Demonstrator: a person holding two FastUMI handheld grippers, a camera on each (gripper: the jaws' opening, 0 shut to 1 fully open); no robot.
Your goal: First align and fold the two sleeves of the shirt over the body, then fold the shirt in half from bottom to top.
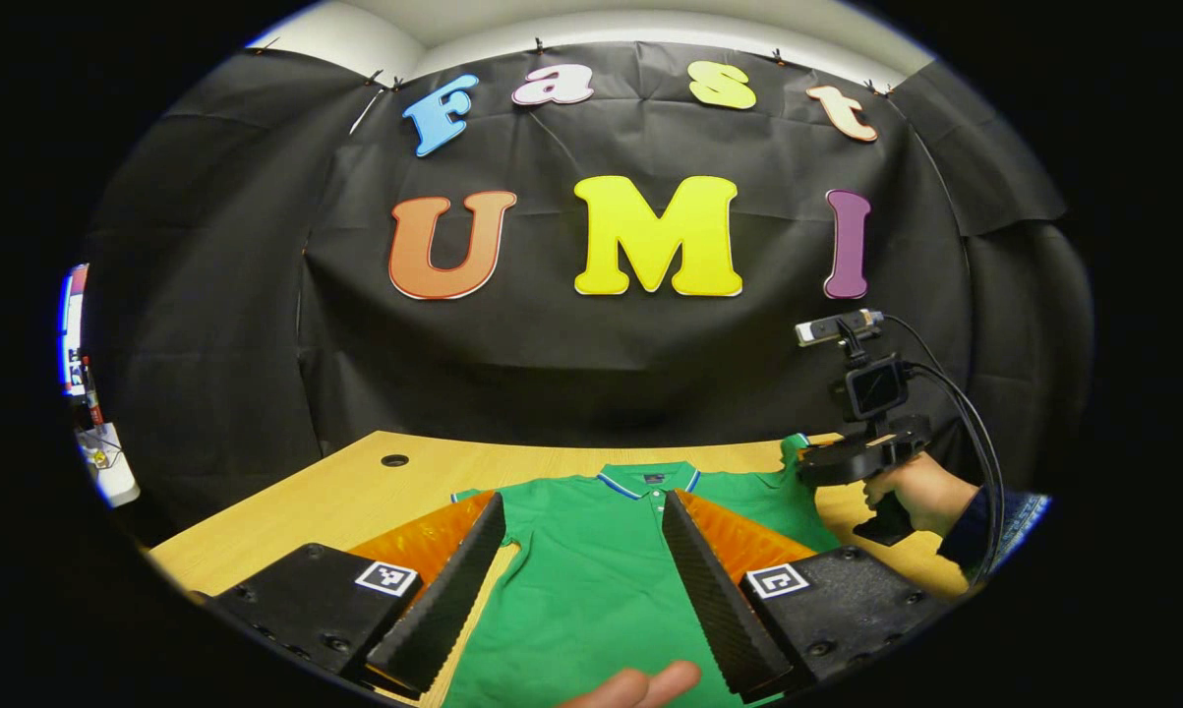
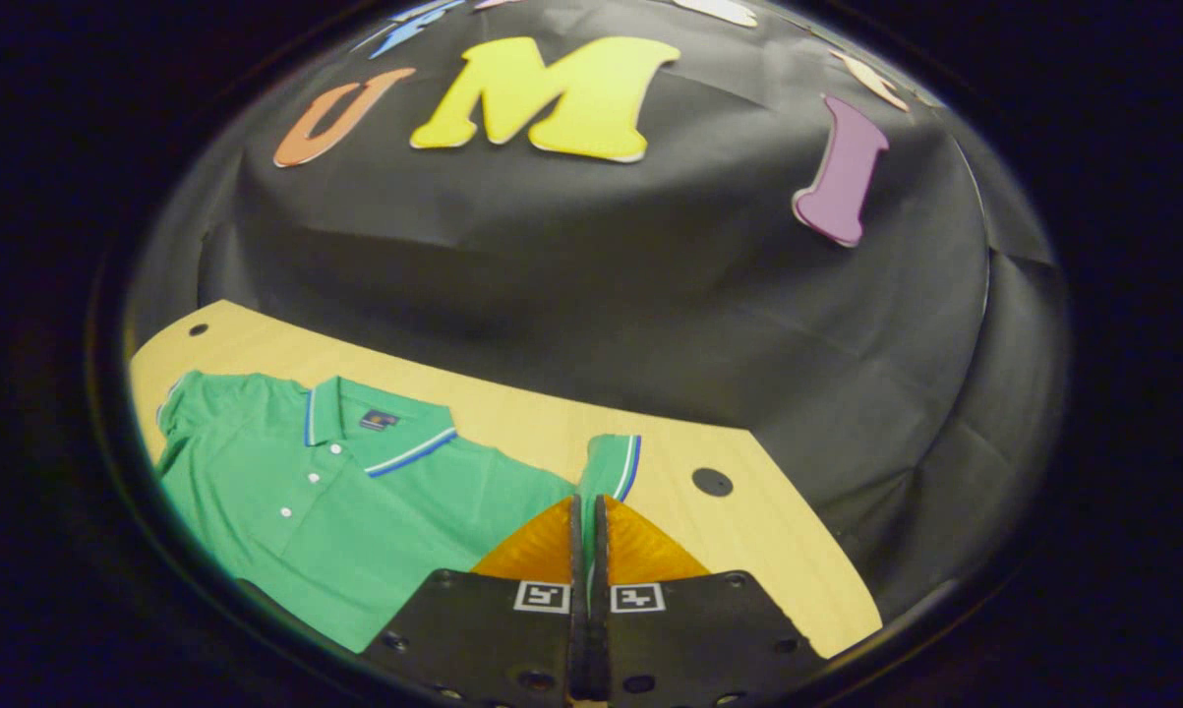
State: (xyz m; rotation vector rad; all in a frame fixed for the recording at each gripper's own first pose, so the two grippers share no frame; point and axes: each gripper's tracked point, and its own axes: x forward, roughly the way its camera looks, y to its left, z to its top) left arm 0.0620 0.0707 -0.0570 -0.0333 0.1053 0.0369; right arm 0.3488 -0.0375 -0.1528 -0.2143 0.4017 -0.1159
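1. Left gripper (image 1: pixel 583 580): fingers spread wide, nothing between them, hovering over the shirt's body. Judged: waiting, or lining up on its own sleeve. A fingertip (image 1: pixel 640 686) of the holding hand shows at the bottom edge.
2. Right gripper (image 2: pixel 587 526): fingers pressed together on the right sleeve (image 2: pixel 611 464), cuff standing above the tips. Judged: pinched so the sleeve can be carried inward over the body.
3. Green shirt (image 1: pixel 591 570) lies flat, face up, collar (image 1: pixel 647 479) toward the wall, on the wooden table (image 2: pixel 748 531).
4. In the left gripper view, a hand (image 1: pixel 920 492) holds the right gripper at the far sleeve.
5. Judged: step 1 of 2, sleeves unfolded.
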